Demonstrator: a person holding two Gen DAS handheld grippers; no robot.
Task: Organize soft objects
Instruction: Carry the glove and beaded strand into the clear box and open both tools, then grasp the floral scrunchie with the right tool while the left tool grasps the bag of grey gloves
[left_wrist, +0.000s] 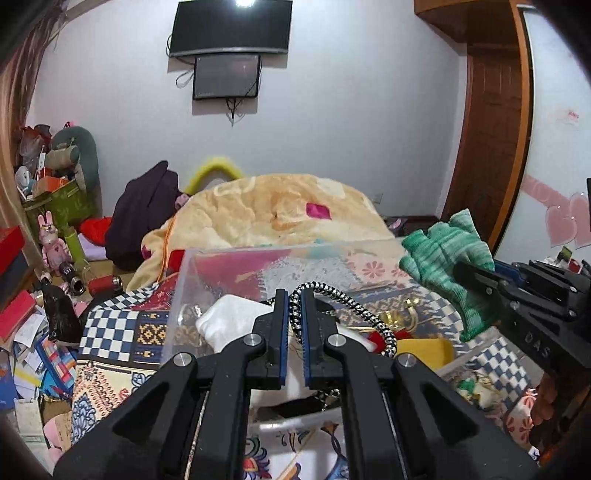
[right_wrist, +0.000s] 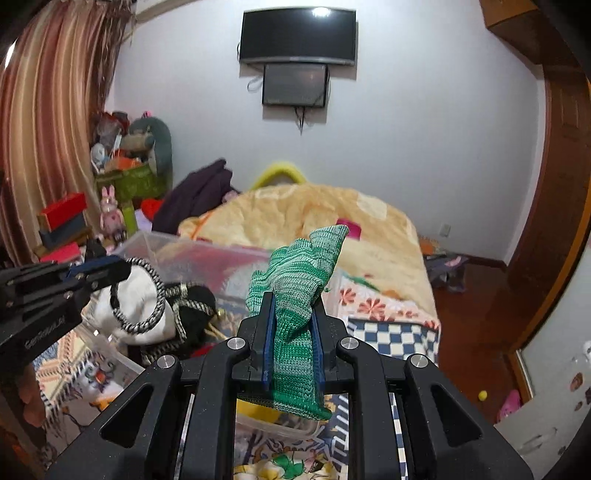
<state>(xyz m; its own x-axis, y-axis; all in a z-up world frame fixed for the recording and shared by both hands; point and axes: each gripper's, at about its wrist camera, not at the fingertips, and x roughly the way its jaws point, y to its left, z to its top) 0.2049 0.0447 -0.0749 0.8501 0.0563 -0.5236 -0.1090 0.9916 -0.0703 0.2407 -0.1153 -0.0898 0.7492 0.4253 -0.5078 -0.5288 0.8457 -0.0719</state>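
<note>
Glove (right_wrist: 295, 295) is pinched upright by the right hand-held gripper (right_wrist: 291, 325), while braided cord (left_wrist: 332, 302) is pinched by the left hand-held gripper (left_wrist: 294, 325), probably for the clear bin (left_wrist: 207, 266).

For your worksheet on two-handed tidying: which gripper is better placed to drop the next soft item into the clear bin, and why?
Right. The right gripper already clamps the green knit glove raised beside the clear bin. The left gripper is shut on the striped cord of a white bag already inside.
</note>
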